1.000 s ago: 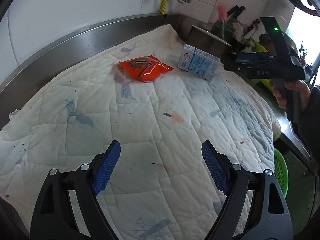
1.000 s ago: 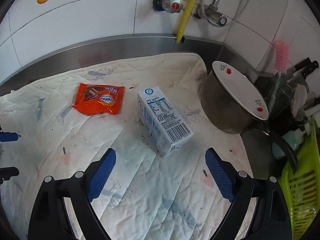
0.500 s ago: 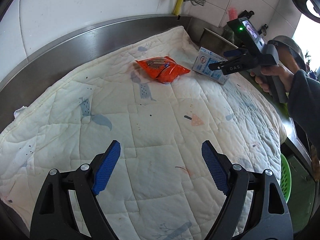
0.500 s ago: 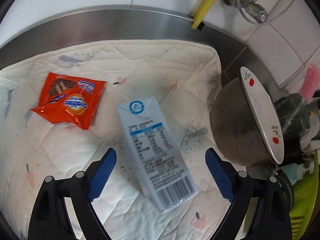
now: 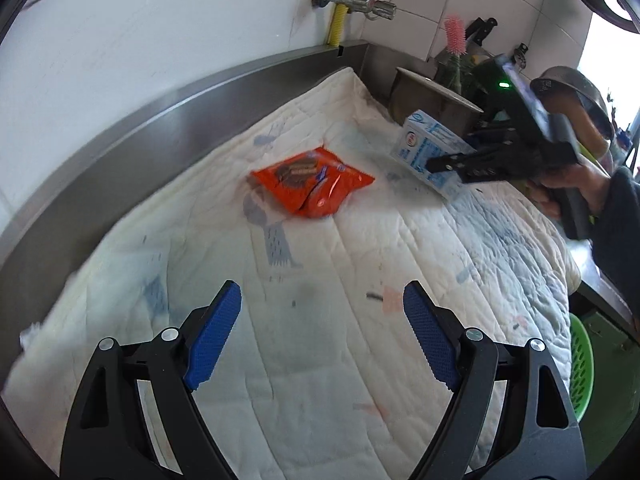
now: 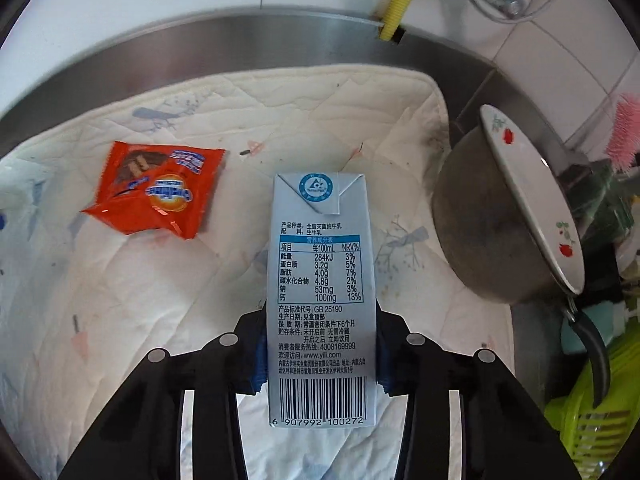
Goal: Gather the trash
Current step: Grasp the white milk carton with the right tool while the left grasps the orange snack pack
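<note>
A white and blue milk carton (image 6: 320, 264) lies on the quilted white mat (image 6: 160, 320). My right gripper (image 6: 320, 364) is shut on the carton's near end, blue pads pressed to both sides. In the left wrist view the carton (image 5: 424, 148) shows at the far right with the right gripper (image 5: 492, 160) on it. An orange snack wrapper (image 5: 310, 186) lies on the mat ahead of my left gripper (image 5: 322, 338), which is open and empty above the mat. The wrapper also shows left of the carton in the right wrist view (image 6: 160, 192).
A metal pot with a flowered plate on it (image 6: 504, 220) stands right of the carton. A green basket (image 6: 600, 420) and a pink brush (image 6: 624, 132) are at the far right. A steel rim (image 5: 160, 120) and tiled wall border the mat. A green colander (image 5: 580, 364) sits below the counter edge.
My right gripper moved forward over the milk carton and shut on it. My left gripper moved closer to the orange wrapper and stayed open.
</note>
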